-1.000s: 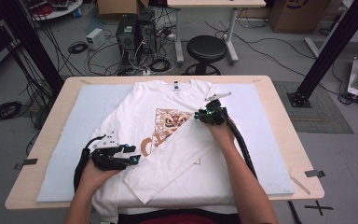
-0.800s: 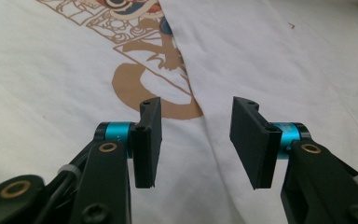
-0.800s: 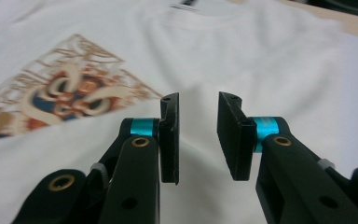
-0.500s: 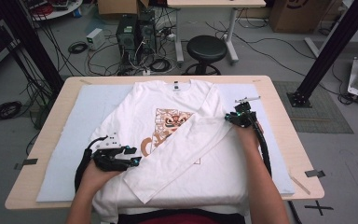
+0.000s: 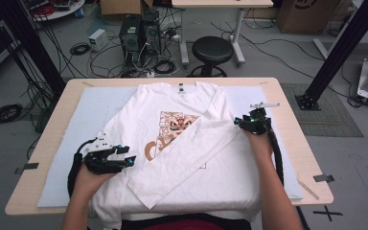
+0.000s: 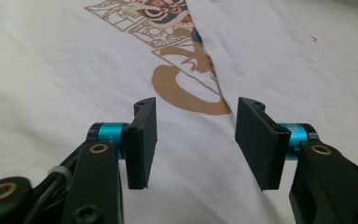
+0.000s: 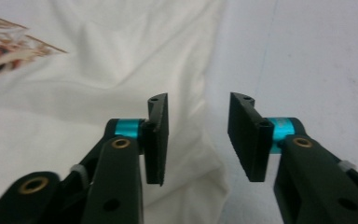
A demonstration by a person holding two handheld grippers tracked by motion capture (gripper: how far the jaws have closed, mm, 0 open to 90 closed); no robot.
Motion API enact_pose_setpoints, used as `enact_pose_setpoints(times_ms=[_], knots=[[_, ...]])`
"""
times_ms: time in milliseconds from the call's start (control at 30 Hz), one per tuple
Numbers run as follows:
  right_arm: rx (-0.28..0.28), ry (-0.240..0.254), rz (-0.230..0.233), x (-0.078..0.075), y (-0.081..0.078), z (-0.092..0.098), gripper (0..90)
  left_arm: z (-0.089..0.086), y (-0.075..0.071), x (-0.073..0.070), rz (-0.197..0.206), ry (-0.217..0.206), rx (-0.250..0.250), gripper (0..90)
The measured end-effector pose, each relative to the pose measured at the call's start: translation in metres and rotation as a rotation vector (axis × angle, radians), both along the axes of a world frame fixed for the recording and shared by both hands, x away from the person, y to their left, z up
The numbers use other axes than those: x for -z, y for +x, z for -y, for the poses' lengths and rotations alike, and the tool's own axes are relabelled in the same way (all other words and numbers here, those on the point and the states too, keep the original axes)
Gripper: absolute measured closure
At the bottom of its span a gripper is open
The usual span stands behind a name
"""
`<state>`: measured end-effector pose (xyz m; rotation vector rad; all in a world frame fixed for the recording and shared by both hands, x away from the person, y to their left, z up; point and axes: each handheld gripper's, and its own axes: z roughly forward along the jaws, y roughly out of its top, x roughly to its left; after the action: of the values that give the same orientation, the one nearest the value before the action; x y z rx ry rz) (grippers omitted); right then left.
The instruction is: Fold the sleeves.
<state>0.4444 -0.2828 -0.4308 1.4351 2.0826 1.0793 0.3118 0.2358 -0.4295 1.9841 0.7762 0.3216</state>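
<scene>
A white long-sleeved shirt (image 5: 172,110) with a brown and orange print (image 5: 170,129) lies flat on a pale blue mat (image 5: 88,112). One sleeve (image 5: 187,158) is folded slantwise across its body. My left gripper (image 5: 128,161) rests at the shirt's left hem side, its jaws just opened wider; in the left gripper view it (image 6: 191,144) stands open over bare cloth with the print (image 6: 186,88) ahead. My right gripper (image 5: 239,122) sits at the shirt's right shoulder. Its jaws have just been opening; in the right gripper view it (image 7: 198,140) hangs open above the shirt's edge (image 7: 209,154), gripping nothing.
The mat covers most of a wooden table (image 5: 287,124). Behind the table on the floor are a black stool (image 5: 212,50), computer towers (image 5: 141,33) and loose cables (image 5: 5,114). A black frame post (image 5: 338,52) rises at the right.
My right gripper slid to the right, drawing the sleeve's shoulder fold outward, then opened and let the cloth go. The left gripper stayed in place and widened a little.
</scene>
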Motion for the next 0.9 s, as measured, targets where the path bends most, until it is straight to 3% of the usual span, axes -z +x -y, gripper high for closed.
enact_pose_setpoints(times_ms=[200,233,267,333,467,667,833,900], knots=[[-0.055,-0.005,0.131,-0.02,-0.036,-0.004,51.9,-0.001,0.002,0.005,-0.01,0.046,-0.028,48.7],[-0.055,-0.005,0.131,-0.02,-0.036,-0.004,51.9,-0.001,0.002,0.005,-0.01,0.046,-0.028,48.7],[-0.075,0.003,0.171,-0.026,-0.051,-0.004,51.9,-0.002,0.004,0.008,-0.019,0.061,-0.033,48.8],[-0.086,0.009,0.208,-0.03,-0.065,-0.004,51.9,-0.003,0.006,0.01,-0.022,0.067,-0.036,49.0],[-0.118,0.011,0.24,-0.027,-0.086,-0.006,51.0,-0.003,0.006,0.012,-0.006,0.064,-0.04,49.0],[-0.163,0.026,0.238,-0.017,-0.1,-0.005,47.9,-0.005,0.006,0.012,-0.01,0.075,-0.053,49.3],[-0.199,0.004,0.243,-0.016,-0.113,-0.006,47.1,0.002,0.008,0.019,-0.057,0.153,-0.033,57.3],[-0.203,0.0,0.253,-0.016,-0.118,-0.007,47.1,0.003,0.007,0.019,-0.038,0.169,-0.046,62.9]])
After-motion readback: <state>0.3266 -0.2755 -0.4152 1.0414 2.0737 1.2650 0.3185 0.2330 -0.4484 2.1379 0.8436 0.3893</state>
